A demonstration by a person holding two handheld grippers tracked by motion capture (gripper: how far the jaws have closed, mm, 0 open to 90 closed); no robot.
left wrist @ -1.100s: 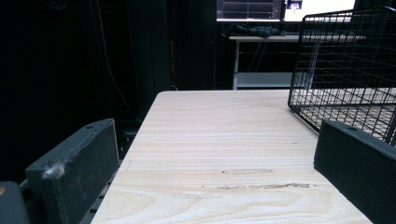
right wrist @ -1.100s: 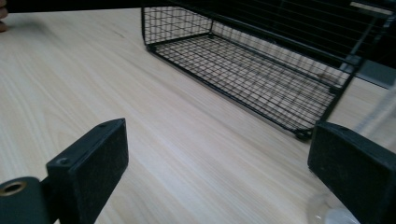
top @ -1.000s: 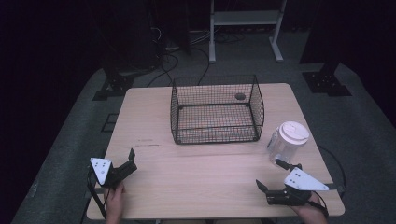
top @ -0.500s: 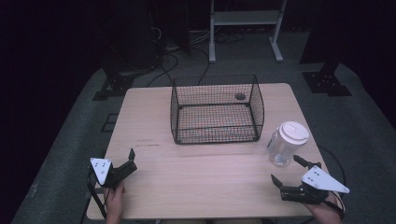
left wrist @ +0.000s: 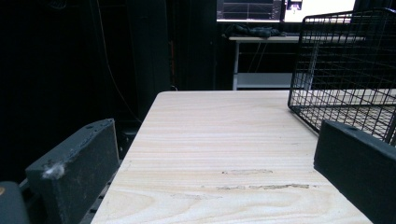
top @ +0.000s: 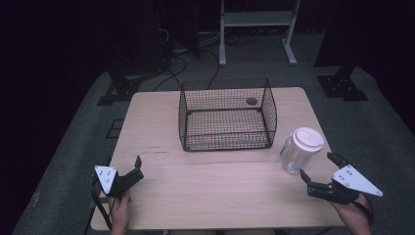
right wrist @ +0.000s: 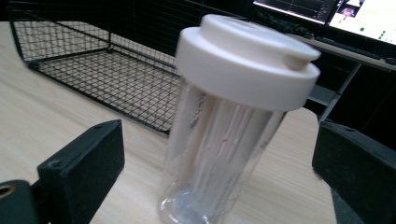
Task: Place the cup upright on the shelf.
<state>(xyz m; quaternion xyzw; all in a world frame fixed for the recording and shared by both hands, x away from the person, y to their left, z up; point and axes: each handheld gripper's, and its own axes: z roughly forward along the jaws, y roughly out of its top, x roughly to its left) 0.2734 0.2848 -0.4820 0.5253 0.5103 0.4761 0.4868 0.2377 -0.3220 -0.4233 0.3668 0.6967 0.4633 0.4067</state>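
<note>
The right gripper (top: 317, 171) has swung round toward the clear jar (top: 299, 152) since a second ago; its jaws gape wide, gripping nothing, the jar (white lid on) standing between them; a grasp looks imminent; the left gripper (top: 136, 169) waits open, empty.

L gripper (top: 138, 165) low at near-left, jaws wide apart, aimed fwd-right; L hand (top: 119, 208) gripping from behind. R gripper (top: 320, 169) at near-right, jaws spread wide, aimed up-left; R hand (top: 353, 211) beneath, wrist at near edge.
</note>
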